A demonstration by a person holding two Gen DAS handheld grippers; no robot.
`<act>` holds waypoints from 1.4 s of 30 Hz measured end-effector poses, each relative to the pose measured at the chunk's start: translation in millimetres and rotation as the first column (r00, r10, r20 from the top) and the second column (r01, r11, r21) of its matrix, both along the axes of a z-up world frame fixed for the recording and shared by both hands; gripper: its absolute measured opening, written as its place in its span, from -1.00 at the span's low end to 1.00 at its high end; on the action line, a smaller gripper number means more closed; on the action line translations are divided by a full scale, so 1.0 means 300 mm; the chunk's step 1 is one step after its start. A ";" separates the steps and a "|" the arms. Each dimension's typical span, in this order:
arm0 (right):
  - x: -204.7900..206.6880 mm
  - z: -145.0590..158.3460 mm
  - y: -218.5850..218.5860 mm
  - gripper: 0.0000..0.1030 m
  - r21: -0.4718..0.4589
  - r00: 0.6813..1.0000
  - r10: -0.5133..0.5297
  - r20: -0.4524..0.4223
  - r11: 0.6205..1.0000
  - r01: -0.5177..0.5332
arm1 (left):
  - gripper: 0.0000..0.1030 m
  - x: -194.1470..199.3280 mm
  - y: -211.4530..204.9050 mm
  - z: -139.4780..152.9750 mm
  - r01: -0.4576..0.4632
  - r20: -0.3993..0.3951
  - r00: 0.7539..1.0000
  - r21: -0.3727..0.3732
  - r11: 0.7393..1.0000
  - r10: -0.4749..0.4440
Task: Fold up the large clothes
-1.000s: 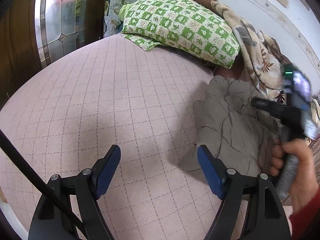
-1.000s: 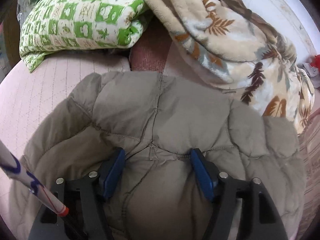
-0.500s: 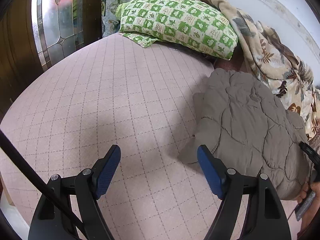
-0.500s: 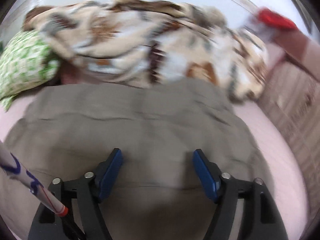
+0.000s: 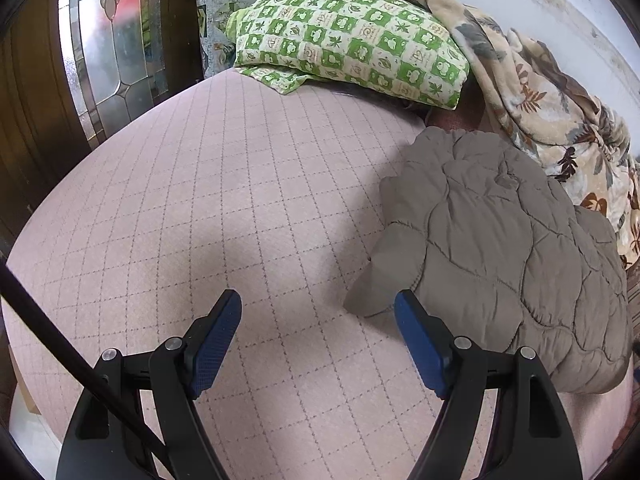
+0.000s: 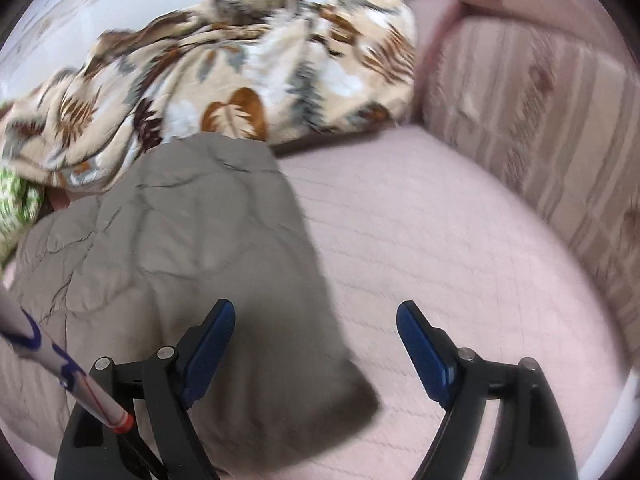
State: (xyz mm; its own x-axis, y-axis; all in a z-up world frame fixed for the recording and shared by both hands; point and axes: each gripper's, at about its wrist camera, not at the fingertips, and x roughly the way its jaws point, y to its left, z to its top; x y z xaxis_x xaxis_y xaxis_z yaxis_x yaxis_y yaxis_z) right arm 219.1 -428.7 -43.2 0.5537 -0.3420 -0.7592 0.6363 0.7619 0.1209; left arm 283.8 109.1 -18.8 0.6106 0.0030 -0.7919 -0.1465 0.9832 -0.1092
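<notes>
Right wrist view: the quilted grey jacket is seen folded on the pink bed, just beside the leaf-print blanket. For a neat next fold, 1 free edge should be gripped squarely. The right hand-held gripper is opening and holds nothing; the left hand-held gripper is wide and empty, beside the jacket.

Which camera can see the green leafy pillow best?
The left wrist view. There the green checked pillow lies sharp and almost whole at the head of the pink bed cover, beside the leaf-print blanket. The right wrist view catches only a blurred green corner at its left edge.
</notes>
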 end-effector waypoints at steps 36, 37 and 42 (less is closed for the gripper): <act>-0.129 -0.032 0.019 0.75 0.071 0.994 0.087 0.062 0.993 -0.091 | 0.52 -0.016 -0.061 0.075 0.101 0.041 0.994 -0.093 0.991 -0.097; -0.140 -0.031 -0.006 0.77 0.093 0.994 0.079 0.070 0.992 -0.086 | 0.52 0.012 -0.047 0.077 0.110 0.035 0.994 -0.147 0.983 -0.106; -0.170 -0.076 -0.114 0.90 0.215 0.989 0.040 0.140 0.974 -0.070 | 0.52 0.188 0.004 0.016 0.134 0.000 0.989 -0.398 0.908 -0.146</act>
State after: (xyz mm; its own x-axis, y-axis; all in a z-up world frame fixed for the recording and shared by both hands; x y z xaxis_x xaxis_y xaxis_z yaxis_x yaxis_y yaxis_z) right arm 168.1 -462.9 -66.1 0.6689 -0.1423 -0.7296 0.5609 0.7408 0.3697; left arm 340.1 110.4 -13.9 0.5584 -0.3982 -0.7277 -0.0191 0.8709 -0.4912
